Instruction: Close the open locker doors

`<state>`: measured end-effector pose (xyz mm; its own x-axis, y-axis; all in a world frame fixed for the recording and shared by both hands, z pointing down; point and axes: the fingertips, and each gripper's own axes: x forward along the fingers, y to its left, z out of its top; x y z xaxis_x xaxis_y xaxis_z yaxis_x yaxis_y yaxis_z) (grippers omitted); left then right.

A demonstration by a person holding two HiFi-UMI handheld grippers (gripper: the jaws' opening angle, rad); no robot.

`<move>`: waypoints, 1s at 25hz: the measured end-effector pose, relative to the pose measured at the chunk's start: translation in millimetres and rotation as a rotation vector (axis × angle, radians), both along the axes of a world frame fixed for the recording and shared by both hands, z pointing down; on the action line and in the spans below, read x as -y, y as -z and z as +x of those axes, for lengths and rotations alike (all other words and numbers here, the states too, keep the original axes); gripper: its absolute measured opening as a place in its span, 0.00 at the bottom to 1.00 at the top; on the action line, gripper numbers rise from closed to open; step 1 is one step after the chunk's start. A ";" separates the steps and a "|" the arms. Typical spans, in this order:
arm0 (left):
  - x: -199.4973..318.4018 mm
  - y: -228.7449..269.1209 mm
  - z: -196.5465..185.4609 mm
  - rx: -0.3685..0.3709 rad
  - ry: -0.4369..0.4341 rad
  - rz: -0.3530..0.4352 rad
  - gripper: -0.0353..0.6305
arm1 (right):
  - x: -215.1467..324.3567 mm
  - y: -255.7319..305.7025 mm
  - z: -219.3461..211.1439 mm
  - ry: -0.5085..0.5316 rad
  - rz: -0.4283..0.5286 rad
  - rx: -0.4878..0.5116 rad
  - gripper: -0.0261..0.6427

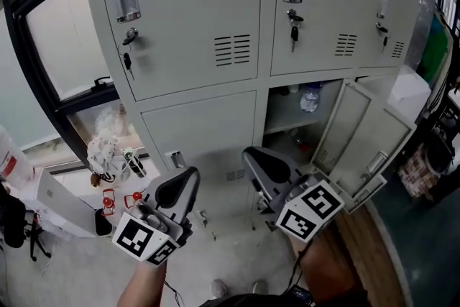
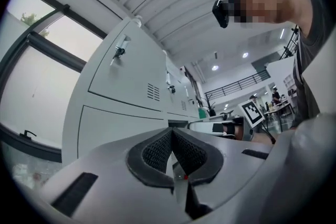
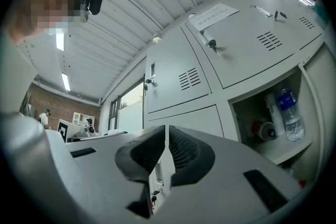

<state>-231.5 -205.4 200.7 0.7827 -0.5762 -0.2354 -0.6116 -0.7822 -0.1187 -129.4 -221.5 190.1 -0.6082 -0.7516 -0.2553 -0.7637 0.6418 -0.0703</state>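
At the left of the head view the upper and lower locker fronts [image 1: 194, 11] sit flush and shut, so nothing there seems to need doing. Below them, at lower left, the left gripper [image 1: 183, 183] hangs with its jaws pressed together on nothing, as its own view shows [image 2: 172, 136]. It points up along the closed fronts, well apart from the opening. Toward the centre, the right gripper [image 1: 262, 162] has its jaws brought all but together, only a thin slit between them and nothing in it [image 3: 165, 136]. Just right of it lies the open compartment [image 1: 284, 126], with a bottle [image 1: 310, 98] on its shelf. Farther right, the open locker door [image 1: 359, 140] stands swung outward, upright, its inner face turned toward the compartment and its free edge reaching to the lower right of the frame. The door therefore lies to the right of the right gripper, which is much the nearer tool. Closing it probably means getting behind that free edge and sweeping it leftward into the frame.
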 end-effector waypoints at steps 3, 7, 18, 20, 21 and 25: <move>-7.6 -2.6 21.7 0.000 0.003 -0.016 0.07 | -10.3 -3.5 19.6 0.010 -0.004 0.008 0.08; -19.4 -5.1 47.4 0.006 0.016 -0.021 0.07 | -21.2 -8.1 43.9 0.026 -0.009 0.017 0.08; -47.6 -20.7 105.9 0.025 -0.056 -0.049 0.07 | -58.8 -31.6 93.0 -0.005 -0.054 0.011 0.08; -50.5 -26.2 111.6 0.029 -0.094 -0.059 0.07 | -67.5 -36.2 99.2 -0.030 -0.062 0.011 0.08; -51.8 -29.5 113.9 0.031 -0.116 -0.063 0.07 | -71.5 -38.4 102.4 -0.047 -0.066 0.012 0.08; -57.3 -42.5 121.4 0.038 -0.222 -0.080 0.07 | -85.0 -47.6 113.1 -0.145 -0.084 0.014 0.08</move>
